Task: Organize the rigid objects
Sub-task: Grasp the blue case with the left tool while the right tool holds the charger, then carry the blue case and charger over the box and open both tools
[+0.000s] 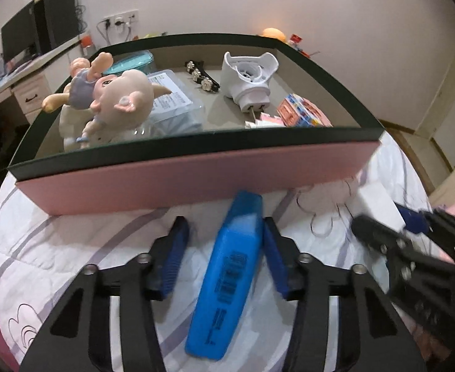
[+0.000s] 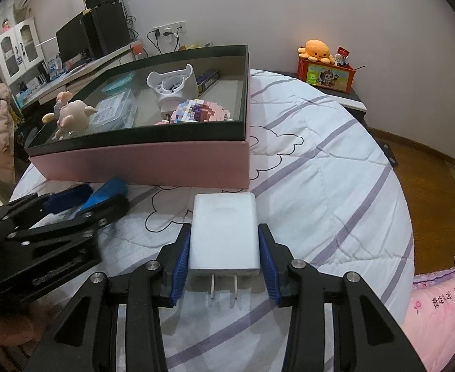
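Note:
A blue marker lies on the quilt between the fingers of my left gripper. The right pad touches it, while the left pad stands clear of it. My right gripper is shut on a white charger plug, prongs toward the camera. Just ahead stands the pink box with a dark green rim. It holds a doll, a white plastic housing, a block figure, a clear case and a black hair clip. The right wrist view shows the left gripper at its left.
Everything rests on a white quilt with purple stripes. A nightstand with an orange plush on a colourful box stands behind the bed. A desk with a monitor lies to the left, and wooden floor shows at the right.

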`<action>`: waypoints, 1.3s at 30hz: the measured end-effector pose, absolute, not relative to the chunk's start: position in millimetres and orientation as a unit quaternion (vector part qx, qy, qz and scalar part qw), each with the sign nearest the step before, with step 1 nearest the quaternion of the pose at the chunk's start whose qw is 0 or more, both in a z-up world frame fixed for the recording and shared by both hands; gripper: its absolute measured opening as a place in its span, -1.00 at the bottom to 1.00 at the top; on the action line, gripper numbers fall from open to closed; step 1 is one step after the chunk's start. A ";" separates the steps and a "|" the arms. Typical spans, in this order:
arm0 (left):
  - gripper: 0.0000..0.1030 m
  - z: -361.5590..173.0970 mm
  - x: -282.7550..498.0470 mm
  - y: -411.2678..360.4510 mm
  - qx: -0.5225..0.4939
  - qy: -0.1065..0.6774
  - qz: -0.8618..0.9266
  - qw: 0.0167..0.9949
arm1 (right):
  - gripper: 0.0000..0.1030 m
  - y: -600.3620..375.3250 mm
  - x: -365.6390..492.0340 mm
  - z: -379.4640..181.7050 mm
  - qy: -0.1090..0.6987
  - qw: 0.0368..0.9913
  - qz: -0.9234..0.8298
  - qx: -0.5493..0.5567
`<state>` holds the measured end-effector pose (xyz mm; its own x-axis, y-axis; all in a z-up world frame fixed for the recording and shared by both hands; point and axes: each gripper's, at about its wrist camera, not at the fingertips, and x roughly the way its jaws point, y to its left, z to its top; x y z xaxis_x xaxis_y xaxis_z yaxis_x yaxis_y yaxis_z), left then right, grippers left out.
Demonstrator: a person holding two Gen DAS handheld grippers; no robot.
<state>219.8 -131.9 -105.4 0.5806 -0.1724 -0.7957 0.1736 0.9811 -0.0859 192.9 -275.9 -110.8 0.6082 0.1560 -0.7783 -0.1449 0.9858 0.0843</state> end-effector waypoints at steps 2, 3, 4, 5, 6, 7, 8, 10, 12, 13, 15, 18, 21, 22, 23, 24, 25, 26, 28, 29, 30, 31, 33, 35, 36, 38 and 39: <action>-0.10 -104.8 213.4 -130.8 0.012 0.446 -0.106 0.889 | -0.19 -274.2 190.8 -110.2 0.435 0.896 0.086 0.008; -0.10 -104.8 210.6 -129.7 0.016 0.444 -0.107 0.889 | -0.19 -273.2 189.8 -109.8 0.435 0.896 0.087 0.007; -0.14 -104.8 208.3 -129.0 0.018 0.444 -0.109 0.889 | -0.19 -271.7 189.4 -109.8 0.435 0.896 0.087 0.006; -0.19 -104.6 206.0 -128.1 0.019 0.442 -0.110 0.890 | -0.19 -270.1 188.6 -109.8 0.436 0.896 0.088 0.005; -0.41 -104.0 205.0 -126.3 0.018 0.442 -0.108 0.890 | -0.19 -268.8 187.9 -109.5 0.436 0.895 0.089 0.006; -0.48 -103.2 204.1 -123.1 0.011 0.443 -0.108 0.890 | -0.19 -267.5 187.0 -109.0 0.436 0.895 0.091 0.008; -0.49 -102.5 203.5 -118.7 -0.002 0.445 -0.112 0.889 | -0.19 -265.6 186.1 -108.4 0.436 0.895 0.094 0.009; -0.49 -101.7 200.0 -113.0 -0.015 0.444 -0.113 0.889 | -0.19 -261.4 184.6 -106.9 0.436 0.894 0.100 0.009; -0.49 -99.9 195.1 -109.0 -0.016 0.442 -0.108 0.890 | -0.19 -256.3 182.1 -104.2 0.434 0.895 0.106 0.008; -0.49 -99.0 191.9 -107.8 -0.015 0.440 -0.105 0.892 | -0.19 -254.0 180.8 -102.7 0.433 0.895 0.109 0.009; -0.49 -94.9 187.2 -104.6 -0.015 0.435 -0.101 0.894 | -0.19 -248.5 177.6 -98.3 0.430 0.895 0.116 0.008; -0.49 -85.4 178.8 -95.2 -0.019 0.426 -0.097 0.899 | -0.19 -241.0 173.8 -91.2 0.426 0.895 0.130 0.012; -0.49 -71.7 172.6 -81.9 -0.024 0.415 -0.095 0.905 | -0.19 -236.2 170.9 -83.0 0.419 0.897 0.142 0.020; -0.49 -66.4 172.0 -78.4 -0.026 0.411 -0.095 0.906 | -0.19 -235.5 170.2 -80.1 0.417 0.897 0.146 0.022; -0.49 -59.3 171.0 -74.0 -0.030 0.406 -0.097 0.908 | -0.19 -233.9 169.5 -76.3 0.413 0.898 0.150 0.025; -0.49 -54.4 170.9 -71.1 -0.032 0.402 -0.098 0.910 | -0.19 -232.5 168.9 -72.0 0.410 0.898 0.155 0.028; -0.49 -47.4 170.9 -67.4 -0.033 0.396 -0.099 0.912 | -0.19 -231.6 169.3 -67.4 0.406 0.899 0.160 0.030; -0.49 -43.1 171.6 -65.6 -0.033 0.393 -0.099 0.914 | -0.19 -230.5 170.1 -60.9 0.400 0.901 0.165 0.033; -0.49 -30.6 176.8 -60.6 -0.037 0.383 -0.102 0.917 | -0.19 -228.4 173.4 -50.0 0.390 0.904 0.170 0.032; -0.49 -24.1 180.4 -58.7 -0.036 0.378 -0.102 0.920 | -0.19 -227.5 176.4 -44.3 0.385 0.906 0.172 0.031; -0.49 -16.9 186.2 -57.4 -0.035 0.372 -0.102 0.922 | -0.19 -227.8 180.3 -39.2 0.381 0.908 0.173 0.031; -0.49 -11.2 191.3 -57.3 -0.035 0.367 -0.102 0.924 | -0.19 -227.1 184.5 -34.4 0.376 0.909 0.174 0.030; -0.49 1.3 200.7 -58.3 -0.033 0.354 -0.104 0.929 | -0.19 -226.6 196.3 -23.6 0.367 0.914 0.172 0.024; -0.49 13.4 214.9 -61.7 -0.028 0.341 -0.104 0.934 | -0.19 -227.7 209.6 -14.7 0.360 0.917 0.171 0.025; -0.49 18.6 223.6 -63.5 -0.027 0.337 -0.105 0.935 | -0.19 -228.5 219.5 -9.4 0.356 0.918 0.171 0.024; -0.48 25.9 242.7 -67.8 -0.025 0.331 -0.104 0.938 | -0.19 -229.2 235.4 -3.0 0.351 0.921 0.170 0.024; -0.48 27.3 252.5 -69.6 -0.025 0.331 -0.105 0.937 | -0.19 -229.4 241.1 -1.3 0.350 0.921 0.169 0.024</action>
<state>252.5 -69.6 27.3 0.7590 -0.2127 -0.6154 0.1793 0.9769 -0.1165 241.1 -229.4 -1.3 0.6984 0.3282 -0.6361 -0.2945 0.9417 0.1626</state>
